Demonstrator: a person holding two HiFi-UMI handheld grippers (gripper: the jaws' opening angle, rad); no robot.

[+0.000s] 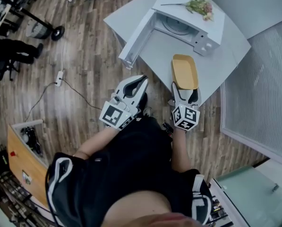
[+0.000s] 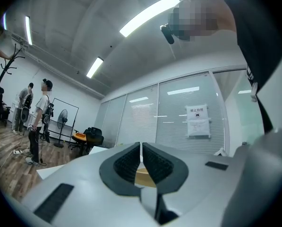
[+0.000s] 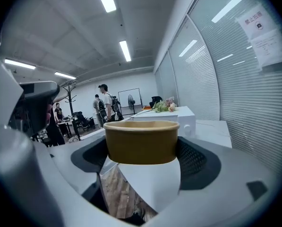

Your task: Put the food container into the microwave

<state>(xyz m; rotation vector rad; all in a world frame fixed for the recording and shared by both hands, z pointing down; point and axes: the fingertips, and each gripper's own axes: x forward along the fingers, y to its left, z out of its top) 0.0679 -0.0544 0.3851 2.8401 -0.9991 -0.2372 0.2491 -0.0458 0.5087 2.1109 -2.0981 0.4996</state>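
Tan paper food container (image 1: 184,71) sits clamped at its near end in the right gripper (image 1: 185,94), over or maybe resting on the table (image 1: 226,65), long axis pointing ahead at the open microwave (image 1: 188,25) just beyond; left gripper (image 1: 135,85) nearly closed, empty.

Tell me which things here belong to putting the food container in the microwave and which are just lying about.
For the job:
food container, held in the right gripper
microwave, its door open
table under the microwave

Just lying about:
flowers on top of the microwave
power strip on the floor
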